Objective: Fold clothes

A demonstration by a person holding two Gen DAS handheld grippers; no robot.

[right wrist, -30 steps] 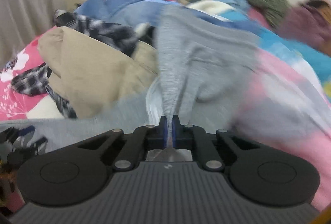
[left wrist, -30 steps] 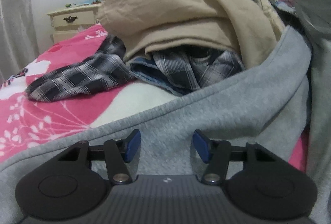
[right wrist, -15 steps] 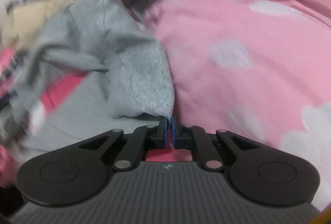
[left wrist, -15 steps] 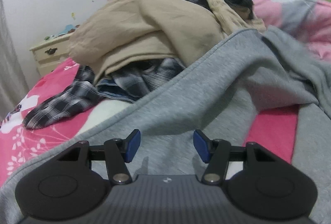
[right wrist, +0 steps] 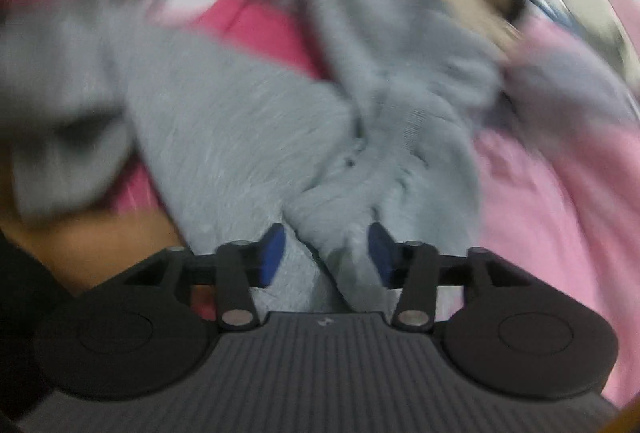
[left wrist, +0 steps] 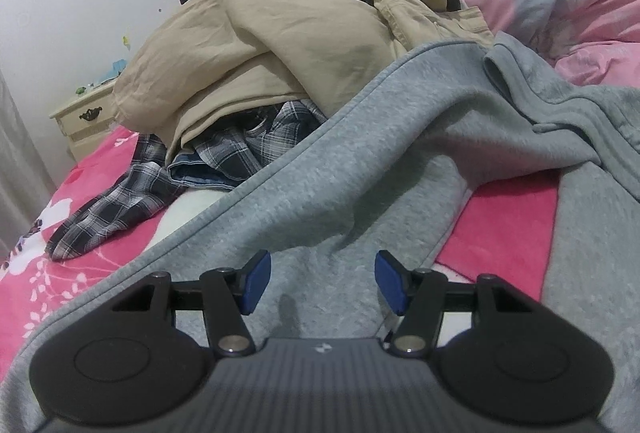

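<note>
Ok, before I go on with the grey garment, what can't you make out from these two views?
- Right wrist view: motion blur. Right claw has just been opening; whether its pads still touch the grey garment bunched between them is unclear.
- Left wrist view: the left claw body hides the garment's near end.
- The beige garment covers most of the plaid shirt.
- Nightstand: cut off by the bedding.

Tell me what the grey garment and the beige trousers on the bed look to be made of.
Grey garment: likely cotton fleece knit, matte and fuzzy, with stitched hems. Beige trousers: probably woven cotton twill, smooth and matte, creasing in broad folds.
</note>
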